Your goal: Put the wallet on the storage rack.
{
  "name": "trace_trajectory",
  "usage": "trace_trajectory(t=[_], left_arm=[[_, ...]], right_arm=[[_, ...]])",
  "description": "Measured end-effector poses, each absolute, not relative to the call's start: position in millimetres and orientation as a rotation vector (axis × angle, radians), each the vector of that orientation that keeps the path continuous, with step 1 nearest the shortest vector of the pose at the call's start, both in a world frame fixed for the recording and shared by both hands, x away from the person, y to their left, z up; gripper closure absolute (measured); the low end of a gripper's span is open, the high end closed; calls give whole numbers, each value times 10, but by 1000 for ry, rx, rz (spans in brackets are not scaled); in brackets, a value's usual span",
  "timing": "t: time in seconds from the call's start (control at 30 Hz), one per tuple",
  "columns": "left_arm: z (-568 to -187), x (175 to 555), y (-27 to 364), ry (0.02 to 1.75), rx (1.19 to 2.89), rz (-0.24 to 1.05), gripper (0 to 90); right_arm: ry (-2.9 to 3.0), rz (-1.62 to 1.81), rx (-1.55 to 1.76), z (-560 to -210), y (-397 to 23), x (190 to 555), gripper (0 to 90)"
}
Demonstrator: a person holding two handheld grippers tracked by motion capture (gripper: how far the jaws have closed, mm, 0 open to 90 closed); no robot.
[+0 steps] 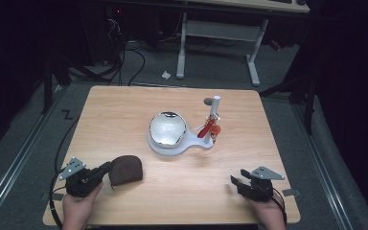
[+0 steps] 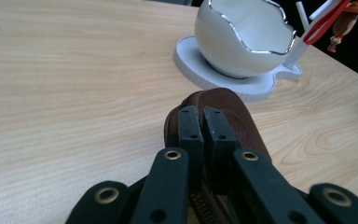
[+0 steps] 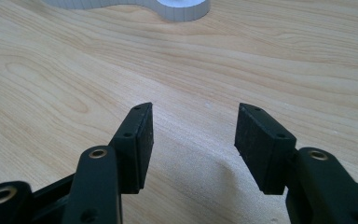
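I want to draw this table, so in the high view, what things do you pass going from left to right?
Left gripper → brown pouch → white egg-shaped bowl on its white stand → red tag on the white post → right gripper.

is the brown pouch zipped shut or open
Cannot tell. The left tongs are clamped on the brown pouch, hiding most of its zipper.
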State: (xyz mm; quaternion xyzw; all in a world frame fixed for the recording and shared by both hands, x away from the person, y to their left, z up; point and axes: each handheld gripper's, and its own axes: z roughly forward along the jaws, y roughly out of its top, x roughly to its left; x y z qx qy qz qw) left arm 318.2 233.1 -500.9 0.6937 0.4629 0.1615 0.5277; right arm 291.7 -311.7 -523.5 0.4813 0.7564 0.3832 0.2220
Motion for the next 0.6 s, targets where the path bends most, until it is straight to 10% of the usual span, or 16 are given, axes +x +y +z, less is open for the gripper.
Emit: trace_trajectory(t=[0.6], left_arm=[[-4842,3252,2107,1054,1669,460,874]], right_arm=[[2041,1053,1313,-5199,-3274,2786,477]])
